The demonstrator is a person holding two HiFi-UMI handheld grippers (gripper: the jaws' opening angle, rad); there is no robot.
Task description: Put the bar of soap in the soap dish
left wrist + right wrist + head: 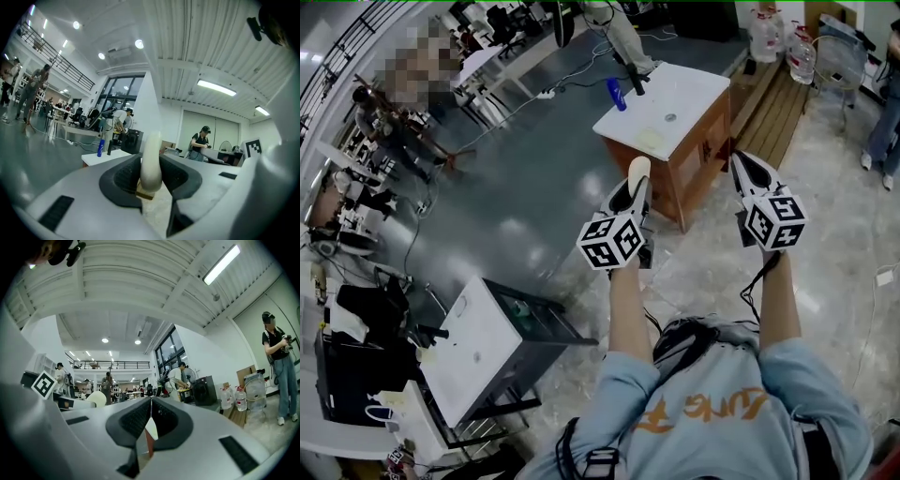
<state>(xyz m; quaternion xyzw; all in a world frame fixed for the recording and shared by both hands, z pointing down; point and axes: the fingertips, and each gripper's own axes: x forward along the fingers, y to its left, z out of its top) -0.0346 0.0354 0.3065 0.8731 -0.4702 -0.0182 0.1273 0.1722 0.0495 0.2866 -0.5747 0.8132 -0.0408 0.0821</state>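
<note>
In the head view my left gripper (pixel 636 187) is shut on a cream bar of soap (pixel 638 172), which stands on edge between the pads. The left gripper view shows the soap (pixel 151 164) upright, pressed from both sides. My right gripper (pixel 750 173) is beside it, jaws shut with nothing between them (pixel 151 416). Both hang level in front of a small table with a white top (pixel 694 89). On the table's near side lies a pale yellowish thing that looks like the soap dish (pixel 652 141).
A blue bottle (pixel 617 94) and a black object (pixel 635 82) stand at the table's far edge. A wooden pallet (pixel 773 112) and water bottles (pixel 766 36) lie to the right. A white cabinet (pixel 478 347) stands at lower left. People and desks fill the far left.
</note>
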